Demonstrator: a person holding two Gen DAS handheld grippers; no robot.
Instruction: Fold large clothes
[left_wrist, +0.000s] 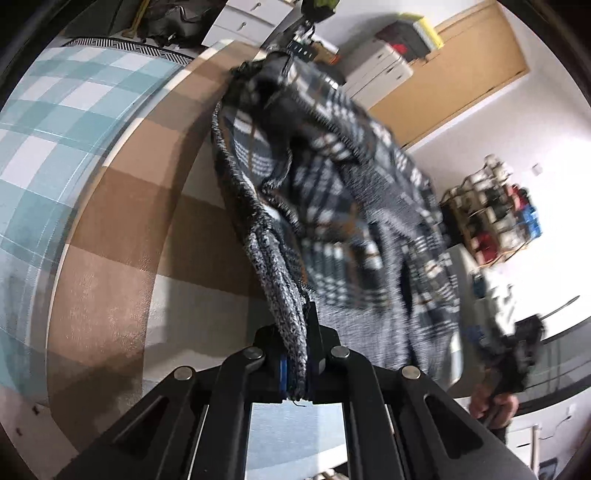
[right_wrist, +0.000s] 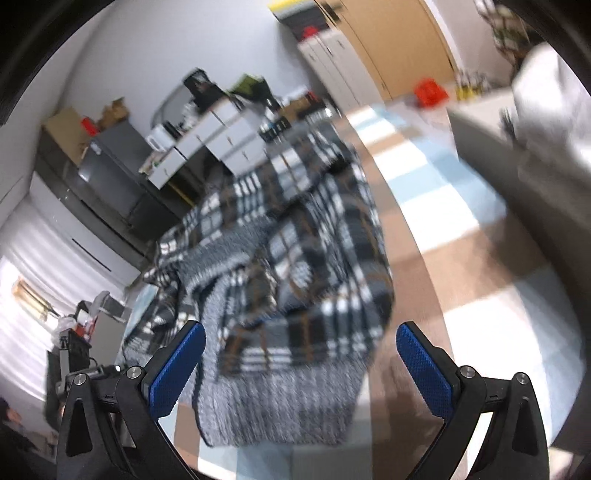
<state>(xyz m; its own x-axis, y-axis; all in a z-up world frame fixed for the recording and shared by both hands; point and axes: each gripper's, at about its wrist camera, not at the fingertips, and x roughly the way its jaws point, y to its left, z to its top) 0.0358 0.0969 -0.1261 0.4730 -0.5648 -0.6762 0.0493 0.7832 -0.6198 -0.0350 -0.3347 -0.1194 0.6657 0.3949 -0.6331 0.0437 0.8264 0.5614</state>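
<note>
A checked cloth (left_wrist: 110, 206), smooth and flat in tan, white and teal squares, covers the table under both views. Over it hangs the garment (left_wrist: 332, 206), a thick plaid knit in navy, white and rust with a speckled grey ribbed border; it is lifted off the table, bunched and motion-blurred. In the right view the same garment (right_wrist: 288, 280) sags in soft folds ahead of the fingers, its ribbed hem lowest. The left gripper (left_wrist: 297, 354) is clamped tight on the ribbed edge, black jaws pinching the knit. The right gripper (right_wrist: 300, 363) stands wide apart, its blue dimpled pads (right_wrist: 424, 369) bare, touching nothing.
</note>
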